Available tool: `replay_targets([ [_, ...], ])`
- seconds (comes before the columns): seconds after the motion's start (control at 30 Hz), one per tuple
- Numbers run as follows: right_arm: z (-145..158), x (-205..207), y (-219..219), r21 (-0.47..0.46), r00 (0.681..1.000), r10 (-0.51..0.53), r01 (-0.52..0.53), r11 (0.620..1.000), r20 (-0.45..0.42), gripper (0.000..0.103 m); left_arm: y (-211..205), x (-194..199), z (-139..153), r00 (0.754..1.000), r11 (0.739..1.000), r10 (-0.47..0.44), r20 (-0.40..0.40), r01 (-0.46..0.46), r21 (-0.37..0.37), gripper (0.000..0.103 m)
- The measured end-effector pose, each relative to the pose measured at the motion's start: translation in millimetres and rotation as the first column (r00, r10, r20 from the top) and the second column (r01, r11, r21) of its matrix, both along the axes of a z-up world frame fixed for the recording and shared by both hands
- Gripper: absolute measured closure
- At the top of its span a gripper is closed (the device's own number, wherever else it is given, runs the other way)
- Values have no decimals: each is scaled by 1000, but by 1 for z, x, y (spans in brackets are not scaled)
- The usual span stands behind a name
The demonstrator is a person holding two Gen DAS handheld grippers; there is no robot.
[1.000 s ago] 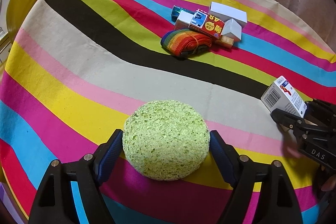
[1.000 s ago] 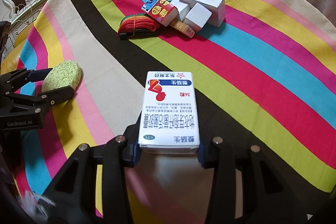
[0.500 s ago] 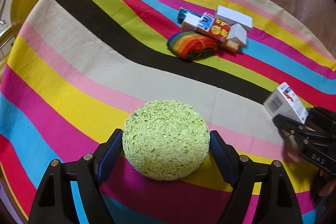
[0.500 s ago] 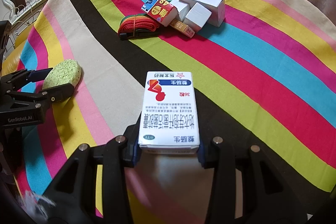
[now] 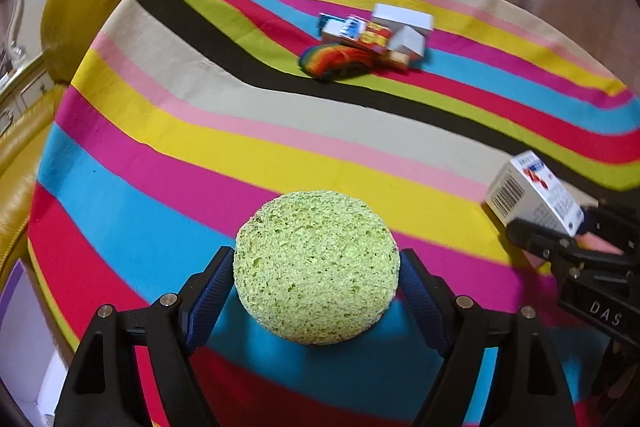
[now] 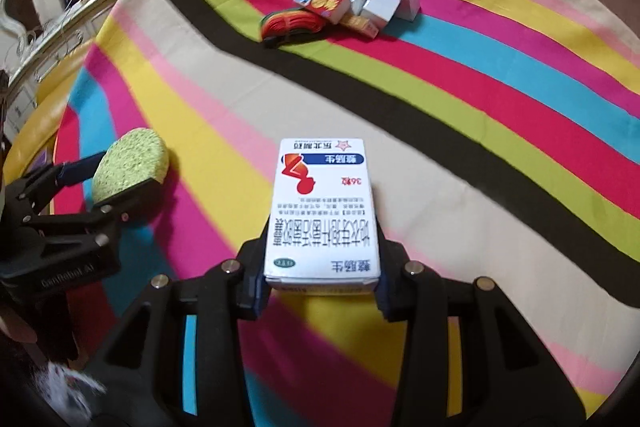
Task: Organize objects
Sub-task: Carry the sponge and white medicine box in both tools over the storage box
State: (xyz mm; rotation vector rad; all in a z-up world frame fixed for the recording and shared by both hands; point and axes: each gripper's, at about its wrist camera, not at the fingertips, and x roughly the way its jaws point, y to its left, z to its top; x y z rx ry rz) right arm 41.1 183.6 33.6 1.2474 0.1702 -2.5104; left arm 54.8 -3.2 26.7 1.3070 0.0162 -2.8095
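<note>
Your left tool (image 5: pixel 316 279) pinches the green sponge (image 5: pixel 316 267) and your right tool (image 6: pixel 320 267) pinches the medicine box (image 6: pixel 324 207), both above the striped bench (image 6: pixel 440 131), likely bound for the far pile (image 6: pixel 348 7).

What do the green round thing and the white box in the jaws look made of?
Green sponge: porous cellulose or foam, matte, going by its open pitted surface. Medicine box: thin printed cardboard, slightly glossy, with sharp folded edges and a barcode on one end in the left wrist view.
</note>
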Motion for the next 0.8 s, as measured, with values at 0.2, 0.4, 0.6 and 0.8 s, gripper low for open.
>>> replay_targets([
  [0.2, 8, 28, -9, -1, 999, 25, -25, 1000, -19, 59, -3, 22, 1, 1000, 1000, -11, 16, 11, 20, 21],
  [0.4, 9, 47, -21, 0, 998, 63, -63, 998, -18, 59, -8, 45, 5, 1000, 1000, -13, 4, 13, 13, 21],
  [0.6, 13, 63, -33, -7, 995, 97, -97, 995, -27, 58, -16, 63, 13, 1000, 999, -4, -22, 5, 32, 21],
  [0.8, 20, 75, -49, -18, 990, 138, -139, 990, -34, 59, -28, 78, 26, 999, 999, 7, -53, -5, 43, 21],
])
